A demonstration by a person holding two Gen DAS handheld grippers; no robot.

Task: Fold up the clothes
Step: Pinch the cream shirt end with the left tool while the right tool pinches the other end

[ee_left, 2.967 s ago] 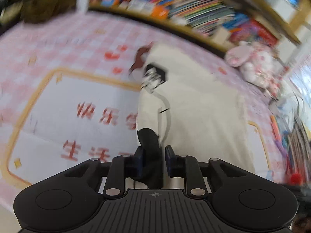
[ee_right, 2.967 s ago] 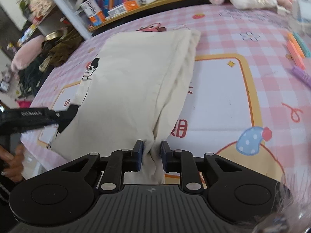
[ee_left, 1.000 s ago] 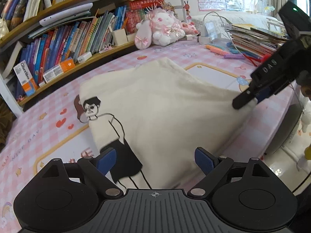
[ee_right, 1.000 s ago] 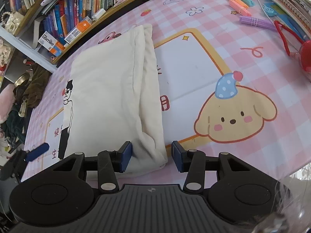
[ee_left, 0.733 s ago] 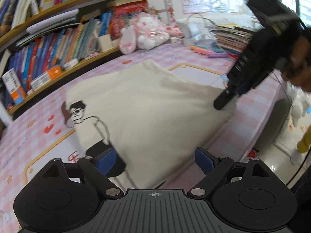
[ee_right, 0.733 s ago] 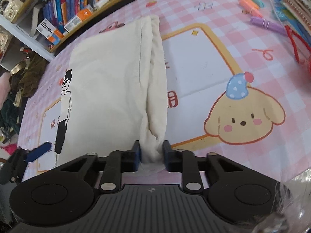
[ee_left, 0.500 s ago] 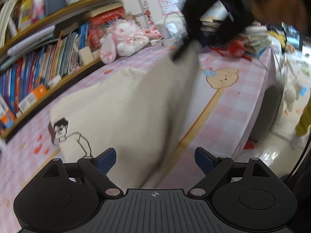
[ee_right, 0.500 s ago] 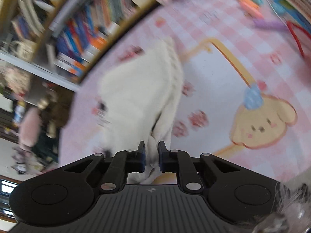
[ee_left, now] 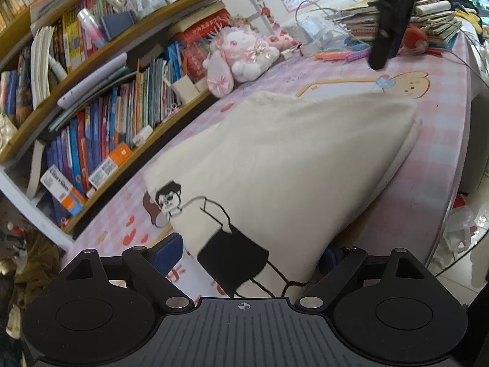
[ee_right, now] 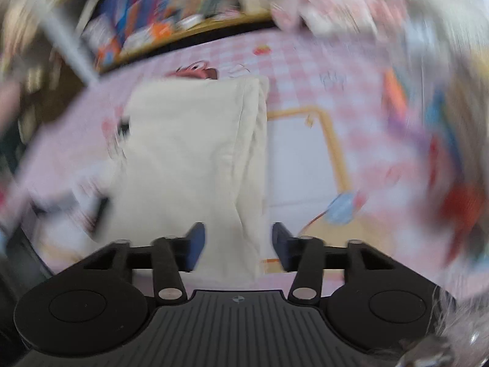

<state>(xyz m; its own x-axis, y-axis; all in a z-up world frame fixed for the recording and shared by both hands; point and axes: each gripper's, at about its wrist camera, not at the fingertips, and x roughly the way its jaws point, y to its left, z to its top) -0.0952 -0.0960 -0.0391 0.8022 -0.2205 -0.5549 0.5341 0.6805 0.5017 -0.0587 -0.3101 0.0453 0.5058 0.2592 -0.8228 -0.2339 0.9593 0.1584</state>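
A cream garment [ee_left: 290, 153] with a black cartoon figure printed on it lies folded on the pink checked table [ee_left: 434, 140]. My left gripper [ee_left: 249, 253] is open wide at the garment's near edge, and the printed corner lies between its blue pads without being pinched. Far off at the top right, my right gripper [ee_left: 379, 58] hangs above the table, clear of the cloth. The right wrist view is blurred. There my right gripper [ee_right: 238, 244] has its jaws opening above the garment [ee_right: 195, 153]; the folded edge lies below the gap and no pad presses on it.
Bookshelves [ee_left: 101, 98] run along the far side of the table. A pink plush toy [ee_left: 241, 55], markers [ee_left: 339, 55] and a stack of books [ee_left: 434, 27] crowd the far right corner. The table's edge [ee_left: 458, 165] drops to the floor at the right.
My right gripper shut on the garment's folded edge, lifted and swung it, then let go and rose. The cloth lies flat again. My left gripper stayed open and rolled.
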